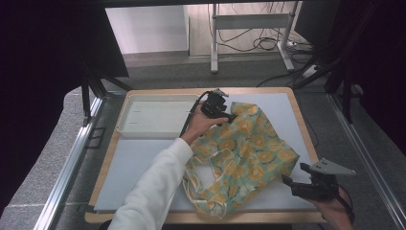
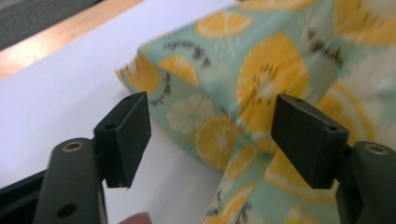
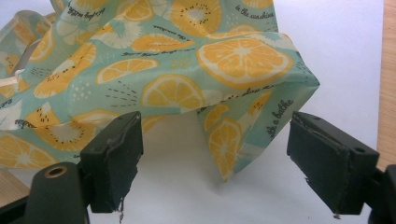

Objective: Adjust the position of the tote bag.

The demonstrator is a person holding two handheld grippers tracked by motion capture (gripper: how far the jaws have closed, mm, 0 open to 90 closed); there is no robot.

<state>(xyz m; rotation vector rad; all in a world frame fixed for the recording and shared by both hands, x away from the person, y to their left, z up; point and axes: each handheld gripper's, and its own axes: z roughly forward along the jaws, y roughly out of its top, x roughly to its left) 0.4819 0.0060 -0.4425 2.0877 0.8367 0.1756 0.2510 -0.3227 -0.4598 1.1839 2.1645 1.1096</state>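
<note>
A teal cloth bag (image 1: pixel 249 148) printed with orange citrus slices lies crumpled on the white mat (image 1: pixel 139 167), its handles toward the near left. My left gripper (image 1: pixel 225 115), held by a hand in a white sleeve, is at the bag's far corner. In the left gripper view the left gripper (image 2: pixel 212 107) stands open, with a fold of the bag (image 2: pixel 261 70) just ahead between the jaws. My right gripper (image 1: pixel 294 175) hovers near the bag's near-right corner. The right gripper (image 3: pixel 217 123) is open too, and the bag's corner (image 3: pixel 233 135) hangs just in front of its jaws.
A white empty tray (image 1: pixel 125 115) sits at the table's far left, next to the left hand. The wooden table edge (image 1: pixel 306 129) runs close on the right. Bare mat spreads left of the bag. Desk legs and cables stand on the floor beyond the table.
</note>
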